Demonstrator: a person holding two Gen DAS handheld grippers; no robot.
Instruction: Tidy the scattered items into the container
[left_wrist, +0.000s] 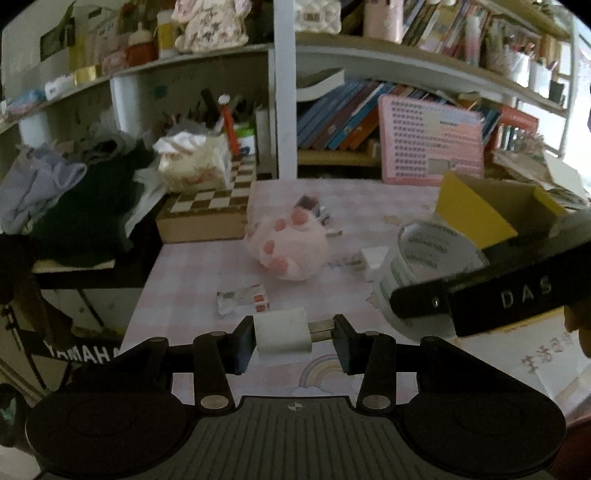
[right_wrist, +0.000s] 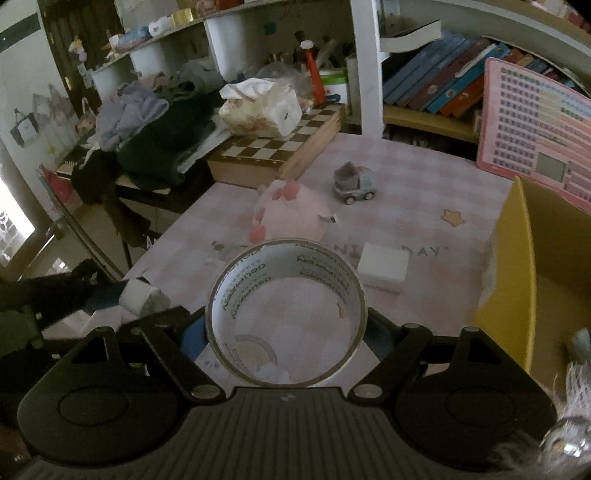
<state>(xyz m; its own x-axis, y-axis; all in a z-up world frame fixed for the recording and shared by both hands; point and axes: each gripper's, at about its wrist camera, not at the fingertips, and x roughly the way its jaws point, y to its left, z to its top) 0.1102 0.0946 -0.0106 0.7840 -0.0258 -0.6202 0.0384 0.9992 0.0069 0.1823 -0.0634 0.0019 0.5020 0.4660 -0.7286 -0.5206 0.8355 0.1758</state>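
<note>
The left gripper (left_wrist: 293, 338) pinches a white plug adapter (left_wrist: 282, 336) between its two fingers, with the metal prongs pointing to 3 o'clock against the right finger. The right gripper (right_wrist: 286, 332) grips a roll of clear tape (right_wrist: 286, 314) from both sides, and the roll stands open so that the pink checked table (right_wrist: 424, 192) shows through its ring. In the right wrist view, the yellow cardboard box (right_wrist: 513, 266) is at 3 o'clock of the tape, near it, with its opening turned upward. A white square block (right_wrist: 383, 266) lies on the table just beyond the roll at 1 o'clock, between the tape and the box. The pink plush toy (right_wrist: 291, 214) rests at 12 o'clock behind the roll, and a small toy car (right_wrist: 352, 184) stands further, at 1 o'clock of the plush. In the left wrist view a small crumpled wrapper (left_wrist: 242, 298) lies on the table at 11 o'clock of the adapter. A wooden chessboard box (right_wrist: 280, 147) sits at the far left corner of the table.
</note>
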